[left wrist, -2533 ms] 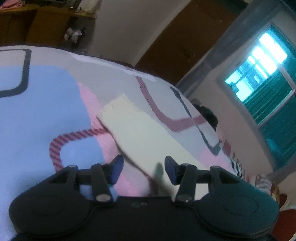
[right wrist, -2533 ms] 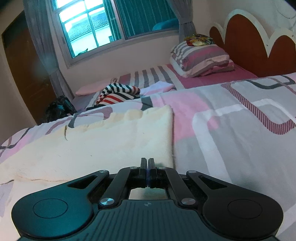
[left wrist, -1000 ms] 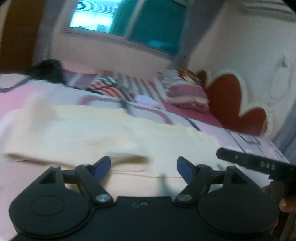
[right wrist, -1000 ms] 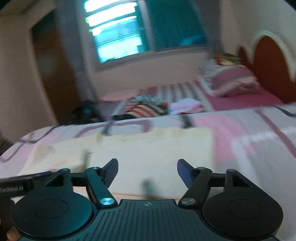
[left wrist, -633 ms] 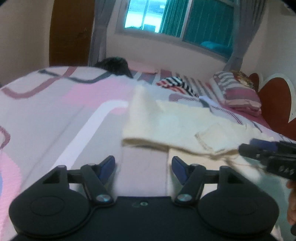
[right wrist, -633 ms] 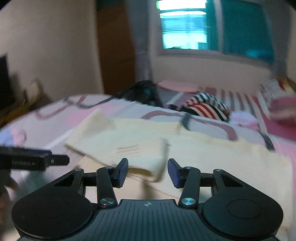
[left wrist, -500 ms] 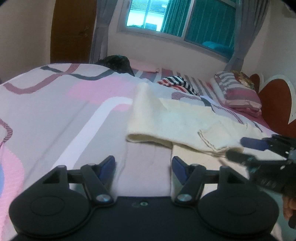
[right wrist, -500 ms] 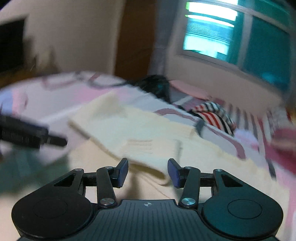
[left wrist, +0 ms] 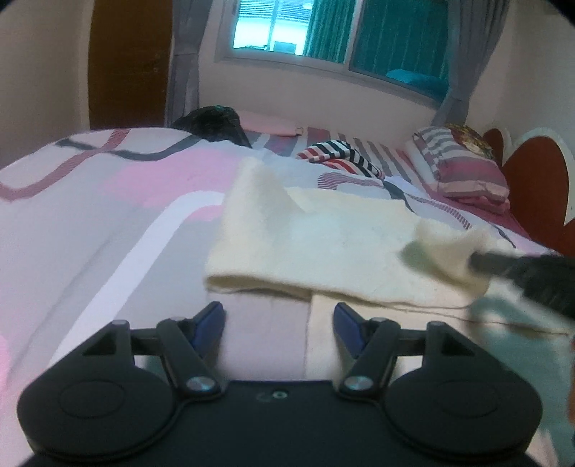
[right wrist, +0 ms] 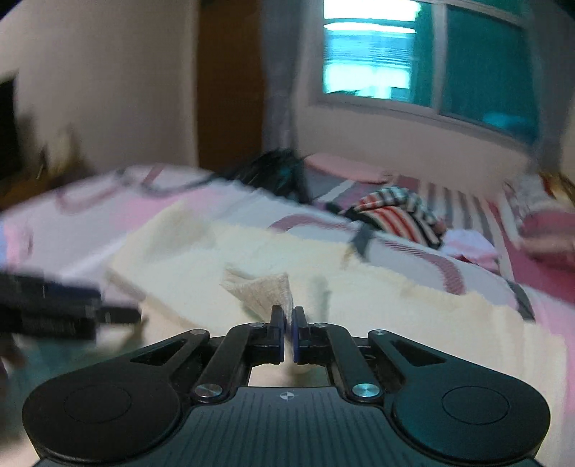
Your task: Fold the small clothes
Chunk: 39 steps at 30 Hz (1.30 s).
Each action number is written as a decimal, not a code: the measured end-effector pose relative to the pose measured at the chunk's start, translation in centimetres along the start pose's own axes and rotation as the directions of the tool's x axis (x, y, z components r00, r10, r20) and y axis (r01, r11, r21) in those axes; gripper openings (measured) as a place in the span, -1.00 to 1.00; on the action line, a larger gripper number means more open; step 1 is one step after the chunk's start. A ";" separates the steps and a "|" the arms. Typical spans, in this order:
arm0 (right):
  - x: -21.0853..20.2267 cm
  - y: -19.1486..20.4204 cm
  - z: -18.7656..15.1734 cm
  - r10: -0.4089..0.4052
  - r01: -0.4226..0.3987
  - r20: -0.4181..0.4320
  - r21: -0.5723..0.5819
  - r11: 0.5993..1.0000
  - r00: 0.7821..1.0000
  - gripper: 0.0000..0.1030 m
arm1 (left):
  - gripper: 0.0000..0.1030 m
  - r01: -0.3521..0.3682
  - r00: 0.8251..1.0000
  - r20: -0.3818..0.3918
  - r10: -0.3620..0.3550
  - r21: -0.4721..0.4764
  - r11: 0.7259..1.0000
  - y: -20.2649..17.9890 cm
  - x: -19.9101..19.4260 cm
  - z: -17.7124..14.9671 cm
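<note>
A cream cloth (left wrist: 323, 244) lies partly folded over itself on the patterned bedspread (left wrist: 107, 215). My left gripper (left wrist: 278, 318) is open and empty just in front of the cloth's near folded edge. My right gripper (right wrist: 288, 318) is shut on a ribbed corner of the cream cloth (right wrist: 266, 291) and holds it lifted off the layer below. The right gripper also shows blurred at the right of the left wrist view (left wrist: 503, 264), with the pinched corner in it. The left gripper shows blurred at the left of the right wrist view (right wrist: 107, 312).
A striped garment (left wrist: 341, 154) lies farther up the bed, with a striped pillow (left wrist: 463, 169) and a red headboard (left wrist: 532, 179) at the right. A dark bag (left wrist: 212, 122) sits by the far bed edge. A window (left wrist: 323, 32) and wooden door (left wrist: 125, 64) are behind.
My right gripper has shut on the cloth's corner; it was open half a second ago. The left gripper stays open and has moved slightly closer to the folded edge.
</note>
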State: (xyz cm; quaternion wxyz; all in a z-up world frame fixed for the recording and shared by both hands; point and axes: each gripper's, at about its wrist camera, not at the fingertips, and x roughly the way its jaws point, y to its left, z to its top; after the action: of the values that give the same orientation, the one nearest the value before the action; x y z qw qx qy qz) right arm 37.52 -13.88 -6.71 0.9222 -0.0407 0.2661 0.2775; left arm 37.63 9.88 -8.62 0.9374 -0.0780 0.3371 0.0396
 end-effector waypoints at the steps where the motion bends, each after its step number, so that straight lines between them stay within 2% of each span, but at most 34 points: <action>1: -0.7 -1.0 0.3 -0.014 0.013 0.024 0.047 0.999 1.000 -0.94 | 0.27 -0.004 1.000 -0.001 0.004 0.010 1.000 -0.2 0.3 0.1; 5: -3.6 -7.3 0.3 -0.087 0.054 0.093 0.308 0.950 0.992 -0.95 | 0.25 -0.024 1.000 -0.017 0.025 0.043 0.999 -0.6 1.3 0.3; 9: -5.8 -11.0 -0.2 -0.144 0.096 0.097 0.387 0.917 0.985 -0.95 | 0.25 -0.022 1.000 -0.009 0.022 0.036 0.999 -0.5 1.4 0.4; 14: -6.4 -12.1 -0.4 -0.148 0.102 0.086 0.399 0.911 0.985 -0.95 | 0.25 0.010 1.000 0.023 -0.010 0.024 1.000 -0.7 0.8 0.8; 18: -6.8 -12.1 -0.7 -0.151 0.100 0.094 0.409 0.907 0.984 -0.95 | 0.17 -0.025 0.999 -0.027 0.026 0.054 0.998 -1.1 2.0 1.0; 24: -7.8 -12.8 -1.7 -0.181 0.128 0.084 0.432 0.893 0.980 -0.95 | 0.21 -0.025 0.999 -0.037 0.026 0.038 0.999 -0.3 2.3 1.0; 29: -9.6 -14.1 -2.7 -0.236 0.171 0.087 0.459 0.872 0.968 -0.95 | 0.21 -0.029 0.999 -0.037 0.031 0.053 0.998 -0.4 2.4 0.9; 33: -9.8 -14.8 -4.2 -0.249 0.201 0.040 0.475 0.857 0.968 -0.95 | 0.22 -0.028 0.999 -0.037 0.030 0.056 0.998 -0.3 2.4 0.9; 39: -10.8 -15.3 -5.4 -0.258 0.210 0.028 0.497 0.842 0.966 -0.95 | 0.23 -0.030 0.999 -0.038 0.032 0.062 0.998 -0.4 2.4 0.9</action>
State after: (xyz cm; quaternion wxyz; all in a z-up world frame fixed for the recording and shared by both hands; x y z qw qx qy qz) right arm 35.54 -33.29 -6.93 0.9407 0.1749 0.2771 0.0880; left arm 40.13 9.69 -9.44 0.9318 -0.0448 0.3577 0.0423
